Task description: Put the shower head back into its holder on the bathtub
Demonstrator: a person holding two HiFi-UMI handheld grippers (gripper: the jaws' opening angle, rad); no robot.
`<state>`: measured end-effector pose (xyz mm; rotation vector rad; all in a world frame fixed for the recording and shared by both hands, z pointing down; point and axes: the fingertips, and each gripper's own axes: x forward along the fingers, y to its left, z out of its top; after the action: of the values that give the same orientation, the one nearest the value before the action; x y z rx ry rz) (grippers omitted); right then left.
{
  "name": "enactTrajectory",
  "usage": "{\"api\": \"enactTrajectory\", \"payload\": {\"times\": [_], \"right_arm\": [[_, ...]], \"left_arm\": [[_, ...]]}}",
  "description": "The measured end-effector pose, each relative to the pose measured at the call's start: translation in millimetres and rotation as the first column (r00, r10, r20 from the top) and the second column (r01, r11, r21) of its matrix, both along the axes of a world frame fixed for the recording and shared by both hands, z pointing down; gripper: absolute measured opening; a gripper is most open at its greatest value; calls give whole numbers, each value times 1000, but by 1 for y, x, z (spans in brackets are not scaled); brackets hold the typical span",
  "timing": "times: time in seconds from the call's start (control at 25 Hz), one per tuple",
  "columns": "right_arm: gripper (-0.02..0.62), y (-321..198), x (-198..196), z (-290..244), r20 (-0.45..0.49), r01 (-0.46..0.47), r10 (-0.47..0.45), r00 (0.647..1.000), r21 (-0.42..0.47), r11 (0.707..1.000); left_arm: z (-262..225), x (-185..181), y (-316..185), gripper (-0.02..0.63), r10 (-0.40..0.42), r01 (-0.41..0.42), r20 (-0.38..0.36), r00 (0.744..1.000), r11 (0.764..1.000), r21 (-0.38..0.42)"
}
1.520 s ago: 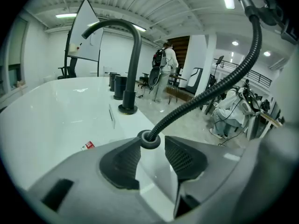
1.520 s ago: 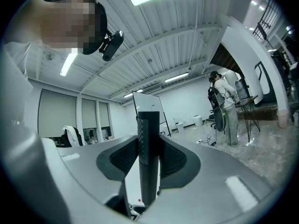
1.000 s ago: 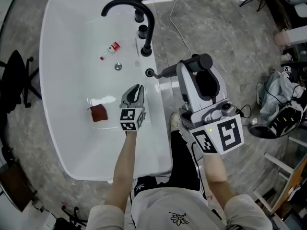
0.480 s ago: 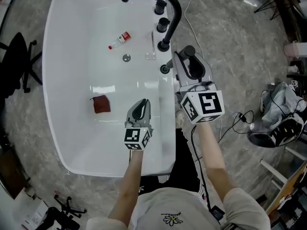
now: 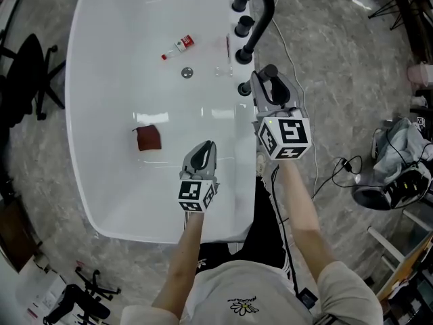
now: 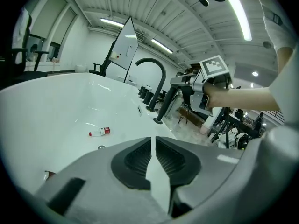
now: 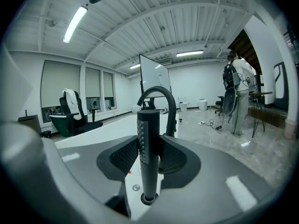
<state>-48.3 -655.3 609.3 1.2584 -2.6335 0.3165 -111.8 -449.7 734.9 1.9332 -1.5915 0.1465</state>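
The black shower head [image 7: 148, 148] stands upright between my right gripper's [image 7: 150, 143] pads, which are shut on it. Its lower end sits in the round black holder [image 7: 148, 199] on the white bathtub's rim [image 5: 230, 147]. In the head view my right gripper [image 5: 265, 81] is at the rim just right of the holder [image 5: 245, 89], below the black arched faucet [image 5: 260, 12]. My left gripper [image 5: 203, 149] hovers over the tub's near right part. Its jaws have just been closing, tips [image 6: 153, 141] all but touching, with nothing between them.
In the tub lie a small red-capped bottle [image 5: 177, 47], a drain [image 5: 187, 73] and a red-brown cloth [image 5: 148, 139]. Two black knobs [image 5: 243, 27] stand by the faucet. A black chair [image 5: 27, 93] stands left of the tub; bags and cables [image 5: 399, 161] lie on the floor at right.
My right gripper has come down with the shower head from beside the tub onto the rim at the holder. My left gripper has drawn back toward the tub's near end.
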Motion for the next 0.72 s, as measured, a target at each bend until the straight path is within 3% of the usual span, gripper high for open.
{"api": "enactTrajectory", "payload": {"times": [0.16, 0.28, 0.44, 0.56, 0.72], "right_arm": [[140, 20, -15, 3, -107, 90, -85, 991, 42, 995], [140, 27, -22, 14, -169, 120, -114, 979, 23, 992], [138, 19, -9, 32, -120, 48, -49, 992, -9, 999], [141, 16, -11, 37, -73, 46, -51, 996, -69, 997], [140, 17, -8, 31, -126, 24, -39, 991, -118, 993]], "left_arm": [[-4, 0, -1, 29, -8, 8, -5, 1000, 1000, 6], [-13, 4, -4, 28, 12, -12, 2, 1000, 1000, 20], [-21, 3, -3, 28, 11, -11, 8, 1000, 999, 37], [-26, -3, 4, 28, -5, 5, 12, 1000, 999, 42], [-44, -6, 17, 28, -2, 1, 16, 1000, 998, 59]]}}
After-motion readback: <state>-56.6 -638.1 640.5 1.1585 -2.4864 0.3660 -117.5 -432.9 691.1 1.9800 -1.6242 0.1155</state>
